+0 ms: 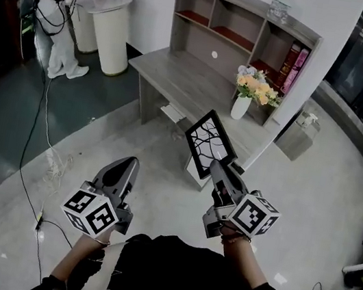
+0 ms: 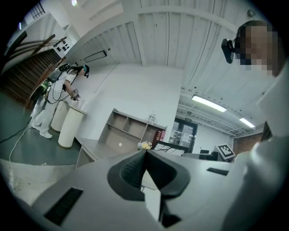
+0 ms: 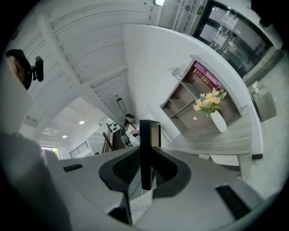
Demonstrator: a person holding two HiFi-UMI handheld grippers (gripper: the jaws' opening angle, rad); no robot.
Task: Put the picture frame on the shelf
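A black picture frame [image 1: 209,144] with a branch drawing hangs in the air in front of the grey desk [image 1: 178,85], my right gripper [image 1: 221,169] shut on its lower edge. In the right gripper view the frame [image 3: 145,153] shows edge-on between the two pads. The wooden shelf unit [image 1: 238,29] stands on the desk's far side against the white wall, with open compartments. My left gripper [image 1: 123,172] hangs lower left over the floor, jaws together and holding nothing. The shelf unit [image 2: 128,131] is also ahead in the left gripper view.
A white vase of flowers [image 1: 252,91] stands on the desk's right part, with books [image 1: 292,67] in the shelf behind it. A glass jar [image 1: 279,7] sits on the shelf top. A person [image 1: 53,7] works at white round stands [image 1: 115,28]. Cables [image 1: 36,143] lie on the floor.
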